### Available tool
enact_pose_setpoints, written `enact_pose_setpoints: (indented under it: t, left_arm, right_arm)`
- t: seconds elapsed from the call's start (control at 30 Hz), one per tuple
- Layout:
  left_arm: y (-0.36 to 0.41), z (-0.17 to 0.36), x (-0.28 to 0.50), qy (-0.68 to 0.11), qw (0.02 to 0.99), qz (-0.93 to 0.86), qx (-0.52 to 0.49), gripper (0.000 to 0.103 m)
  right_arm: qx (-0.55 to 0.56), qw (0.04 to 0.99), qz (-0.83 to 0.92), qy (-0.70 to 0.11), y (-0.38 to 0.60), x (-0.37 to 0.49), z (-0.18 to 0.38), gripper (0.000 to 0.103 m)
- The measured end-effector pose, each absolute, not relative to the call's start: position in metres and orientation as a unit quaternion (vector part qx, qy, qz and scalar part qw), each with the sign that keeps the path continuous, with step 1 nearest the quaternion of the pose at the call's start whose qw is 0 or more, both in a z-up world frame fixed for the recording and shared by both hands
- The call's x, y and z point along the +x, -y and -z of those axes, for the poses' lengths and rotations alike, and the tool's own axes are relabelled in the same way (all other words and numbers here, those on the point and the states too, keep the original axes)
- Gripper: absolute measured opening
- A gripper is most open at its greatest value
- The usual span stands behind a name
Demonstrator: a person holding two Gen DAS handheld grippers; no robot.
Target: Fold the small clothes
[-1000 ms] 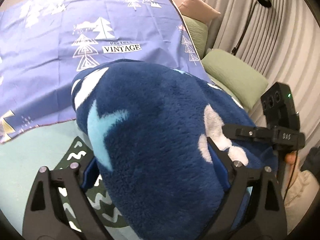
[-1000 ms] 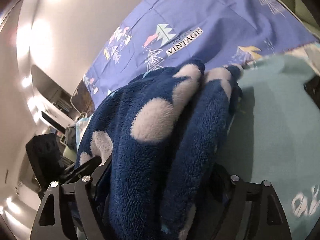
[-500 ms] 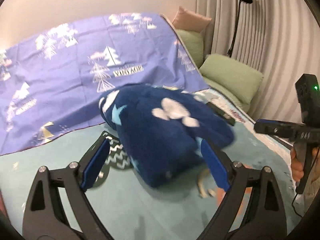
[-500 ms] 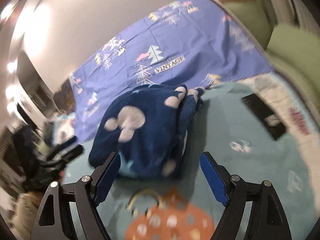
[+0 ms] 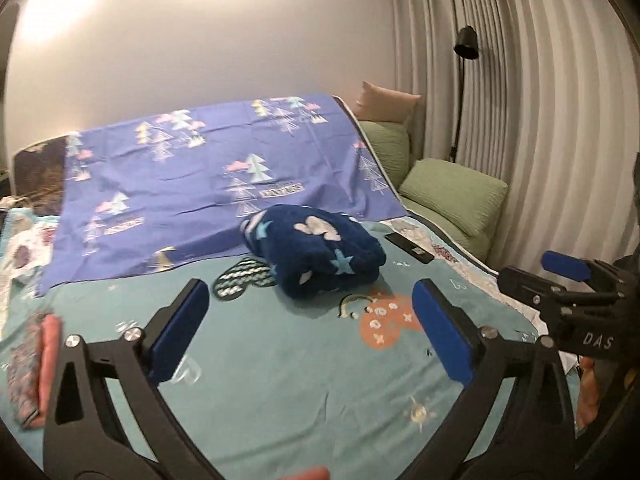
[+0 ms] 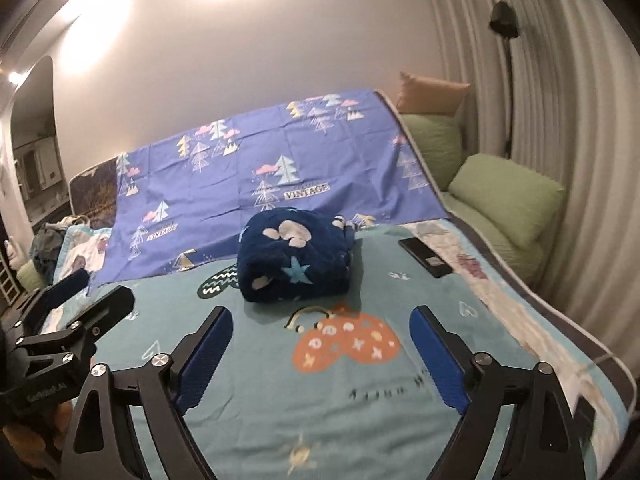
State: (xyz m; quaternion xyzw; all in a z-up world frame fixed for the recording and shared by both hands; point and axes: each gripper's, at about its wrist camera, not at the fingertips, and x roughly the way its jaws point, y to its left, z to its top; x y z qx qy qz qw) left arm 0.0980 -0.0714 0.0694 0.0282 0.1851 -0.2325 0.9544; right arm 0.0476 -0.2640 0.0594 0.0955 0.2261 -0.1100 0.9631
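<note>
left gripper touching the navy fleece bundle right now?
Apart. Left wrist view: left gripper open, bare teal sheet between its pads and the folded navy fleece bundle.

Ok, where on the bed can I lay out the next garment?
The free patch is the teal printed bedspread in front of the folded navy fleece bundle, around the orange heart print. Right of the bundle a black flat device lies. Behind it the purple tree-print sheet is bare. Folded pink clothes crowd the left edge.

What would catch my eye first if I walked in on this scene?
Probably the folded navy fleece garment with pale blobs and stars, lying alone mid-bed on the teal cartoon bedspread. Behind it slopes a purple tree-print sheet. Up close, both tools, left tool and right tool, gape open and empty.
</note>
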Motion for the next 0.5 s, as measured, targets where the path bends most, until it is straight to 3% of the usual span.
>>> enact_pose_setpoints:
  t: [0.5]
  left_arm:
    - [0.031, -0.061, 0.023, -0.183, 0.964, 0.186, 0.057, 0.102]
  right_arm:
    - [0.073, 0.969, 0.124, -0.200, 0.201, -0.032, -0.070, 0.095]
